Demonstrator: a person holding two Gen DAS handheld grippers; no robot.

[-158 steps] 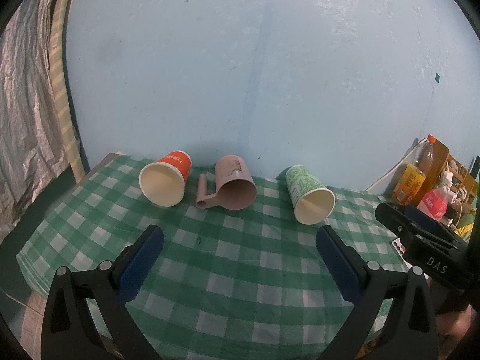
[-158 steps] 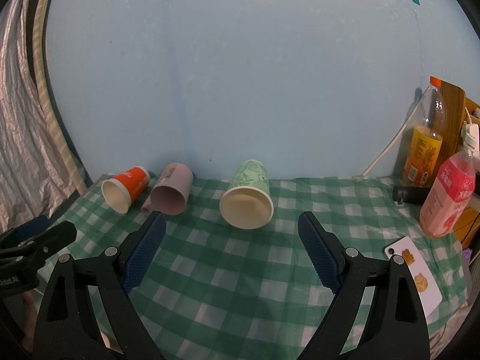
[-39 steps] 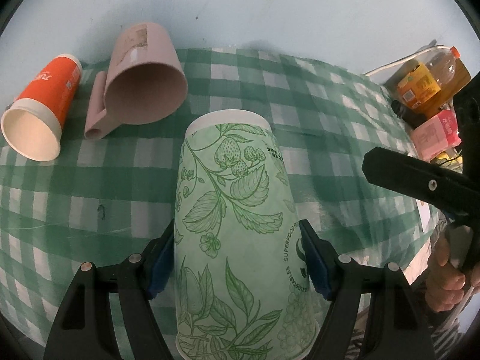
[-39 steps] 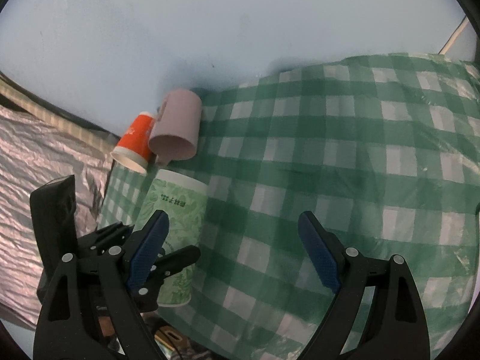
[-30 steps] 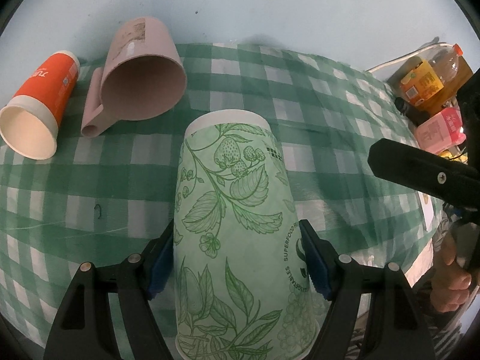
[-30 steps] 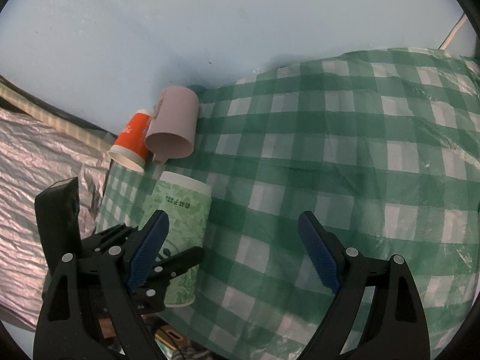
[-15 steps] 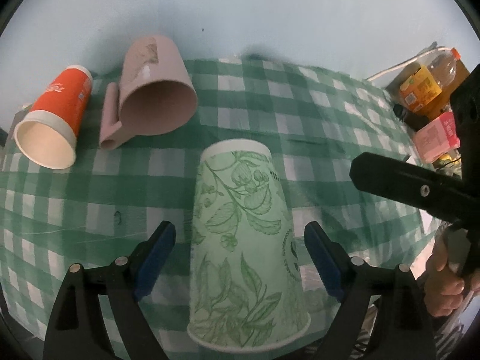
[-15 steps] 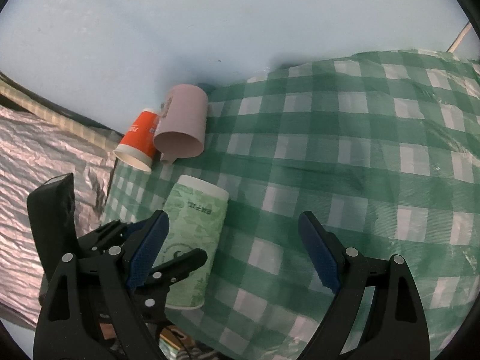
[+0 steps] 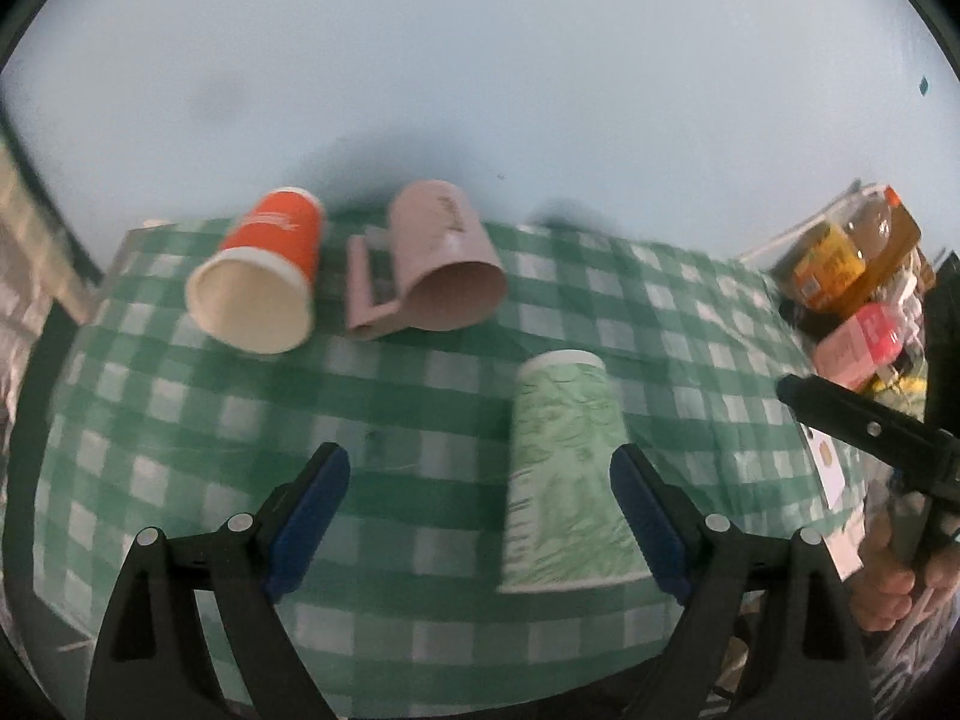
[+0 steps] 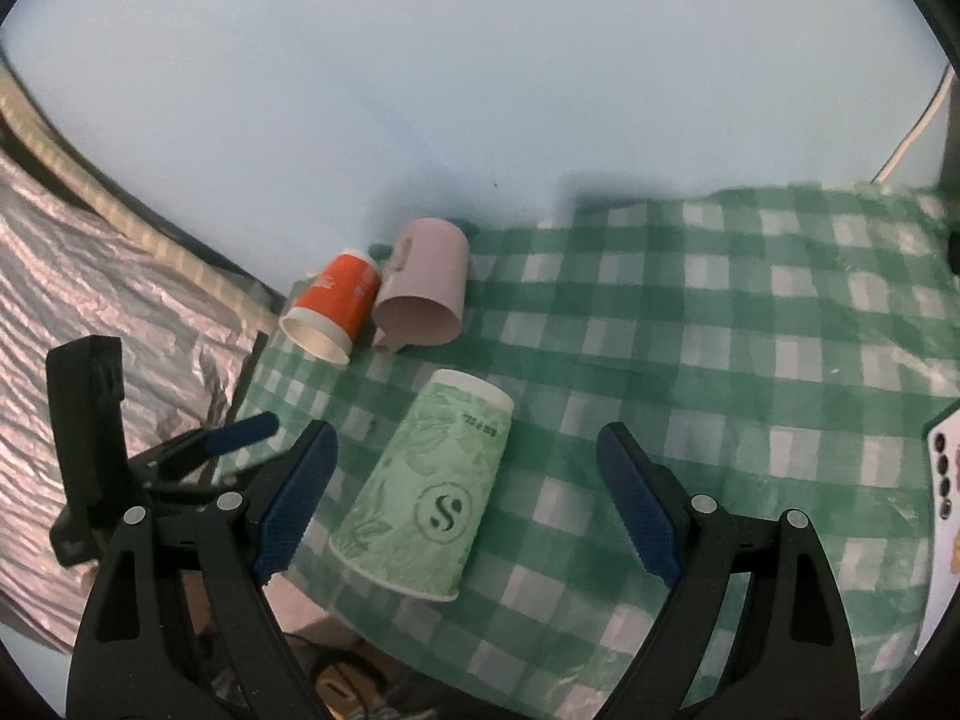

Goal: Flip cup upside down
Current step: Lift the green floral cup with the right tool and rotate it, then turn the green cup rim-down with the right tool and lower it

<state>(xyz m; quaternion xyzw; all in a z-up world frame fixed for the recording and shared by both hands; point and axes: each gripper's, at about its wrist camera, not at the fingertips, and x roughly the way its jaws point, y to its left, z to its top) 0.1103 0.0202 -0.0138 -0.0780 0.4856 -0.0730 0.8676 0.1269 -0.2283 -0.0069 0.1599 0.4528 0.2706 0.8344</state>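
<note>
A green leaf-print paper cup [image 9: 564, 480] stands upside down on the green checked tablecloth [image 9: 180, 420] near its front edge; it also shows in the right wrist view [image 10: 432, 492]. My left gripper [image 9: 480, 516] is open and empty, pulled back from the cup, which stands just inside its right finger. My right gripper [image 10: 468, 510] is open and empty, with the cup between its fingers in the view but apart from them. An orange paper cup [image 9: 264, 300] and a pink mug [image 9: 438, 270] lie on their sides at the back.
Drink bottles [image 9: 840, 264] stand at the table's right end. A white phone [image 10: 945, 504] lies at the right edge. A silver foil sheet [image 10: 90, 300] hangs left of the table. A pale blue wall [image 9: 480, 90] is right behind the table.
My left gripper let go of the green cup, opened wide and drew back to the left. The cup stays upside down on the cloth. The right gripper stayed open and shifted a little.
</note>
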